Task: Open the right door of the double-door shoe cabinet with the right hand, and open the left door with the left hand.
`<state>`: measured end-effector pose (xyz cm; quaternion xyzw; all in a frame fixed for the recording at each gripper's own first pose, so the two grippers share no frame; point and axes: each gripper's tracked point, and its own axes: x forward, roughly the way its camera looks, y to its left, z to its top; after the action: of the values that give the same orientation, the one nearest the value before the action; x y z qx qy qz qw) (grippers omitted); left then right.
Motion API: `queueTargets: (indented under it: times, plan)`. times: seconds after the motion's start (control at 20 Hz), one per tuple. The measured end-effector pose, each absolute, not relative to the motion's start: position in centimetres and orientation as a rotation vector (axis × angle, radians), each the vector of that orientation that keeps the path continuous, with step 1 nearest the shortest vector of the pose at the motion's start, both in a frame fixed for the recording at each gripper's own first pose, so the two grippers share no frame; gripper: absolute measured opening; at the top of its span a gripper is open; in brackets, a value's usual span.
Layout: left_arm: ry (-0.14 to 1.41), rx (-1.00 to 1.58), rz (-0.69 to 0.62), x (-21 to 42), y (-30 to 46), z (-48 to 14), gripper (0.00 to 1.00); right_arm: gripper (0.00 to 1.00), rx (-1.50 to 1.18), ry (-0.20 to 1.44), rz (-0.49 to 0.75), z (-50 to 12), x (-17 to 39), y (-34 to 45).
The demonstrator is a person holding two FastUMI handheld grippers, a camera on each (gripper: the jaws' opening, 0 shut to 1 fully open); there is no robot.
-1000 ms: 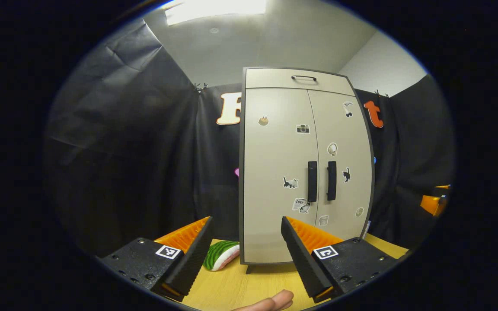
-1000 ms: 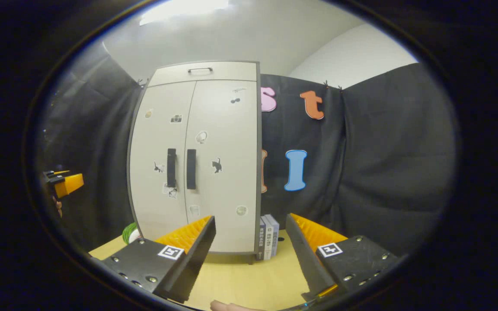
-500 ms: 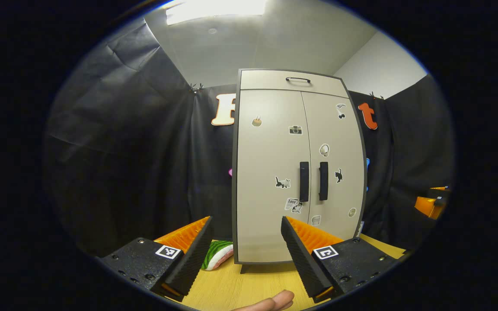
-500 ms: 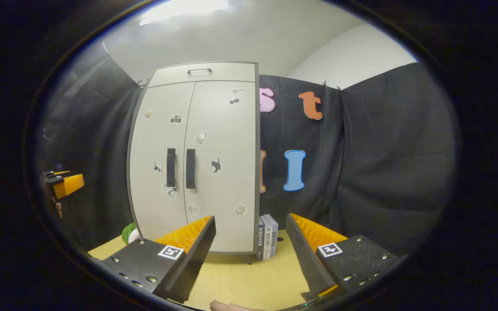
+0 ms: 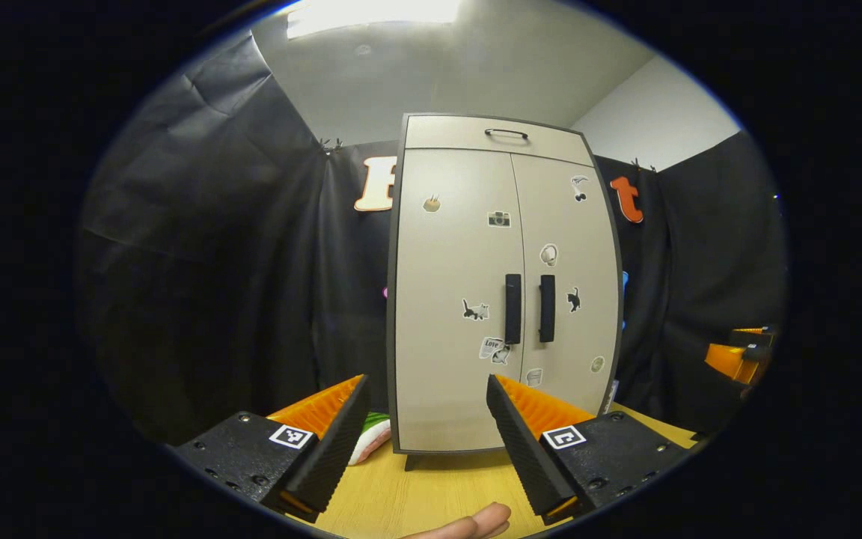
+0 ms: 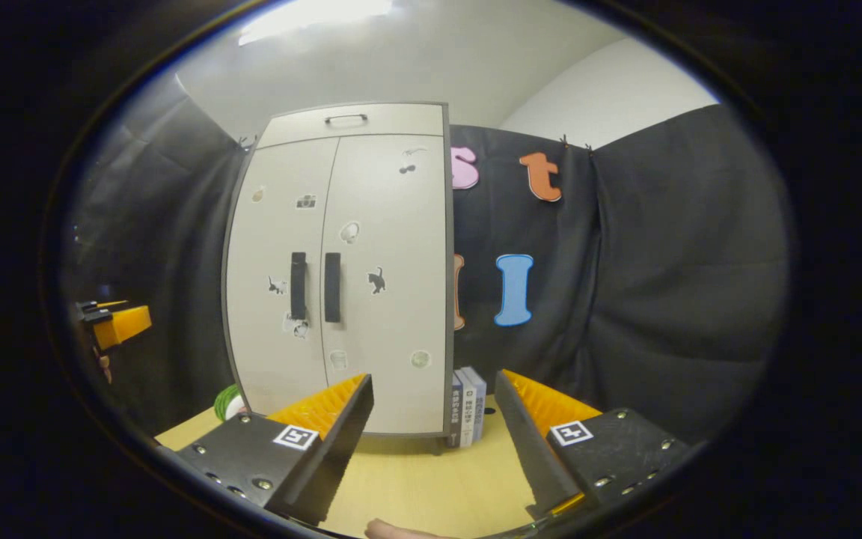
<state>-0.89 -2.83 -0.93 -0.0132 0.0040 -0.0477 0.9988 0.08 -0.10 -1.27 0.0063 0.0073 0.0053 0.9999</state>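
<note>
Nothing of the task is done yet: the cabinet (image 5: 502, 284) stands on the table (image 5: 431, 494) with both doors flush and closed, the seam between them running straight from top to bottom. The left door (image 5: 450, 299) and right door (image 5: 569, 284) each carry a dark vertical handle beside that seam, the left handle (image 5: 512, 308) and right handle (image 5: 547, 308) close together but apart. The left gripper (image 5: 427, 408) hangs well short of the cabinet with its jaws wide and nothing between them. In the right gripper view the right gripper (image 6: 435, 404) is likewise spread wide and empty, well back from the cabinet, with the right handle (image 6: 332, 287) off to its left and some books (image 6: 467, 408) standing just beside the cabinet's right side. A green and white object (image 5: 370, 442) lies by the cabinet's left foot. Both steps remain, I judge: the right gripper must reach and close on its handle and swing that door out, then the left gripper does the same with its door.
</note>
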Motion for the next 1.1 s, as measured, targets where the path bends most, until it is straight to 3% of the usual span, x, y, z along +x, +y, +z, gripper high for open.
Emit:
queueTargets:
  times: [0.3,0.35,0.4,0.75,0.8,1.1]
  plan:
    - [0.002,-0.037,-0.110,-1.1,-3.1,-1.1,0.95,0.97,0.004,0.033,0.014,-1.9,1.1,0.5]
    - [0.004,-0.039,-0.109,-1.0,-3.1,-1.2,0.92,0.97,0.005,0.039,0.016,-2.1,1.3,0.7]
    - [0.008,-0.041,-0.111,-1.0,-3.1,-1.4,0.95,0.97,0.009,0.044,0.018,-2.3,1.5,0.8]
    - [0.010,-0.045,-0.119,-0.9,-2.5,-2.5,0.96,0.97,0.016,0.064,0.055,-3.2,3.2,3.2]
    - [0.010,-0.049,-0.119,-0.8,-2.4,-2.7,0.92,0.97,0.010,0.067,0.059,-3.4,3.7,3.6]
    - [0.044,-0.061,-0.138,0.2,-1.9,-5.2,0.96,0.97,0.001,0.094,0.090,-3.7,9.4,7.4]
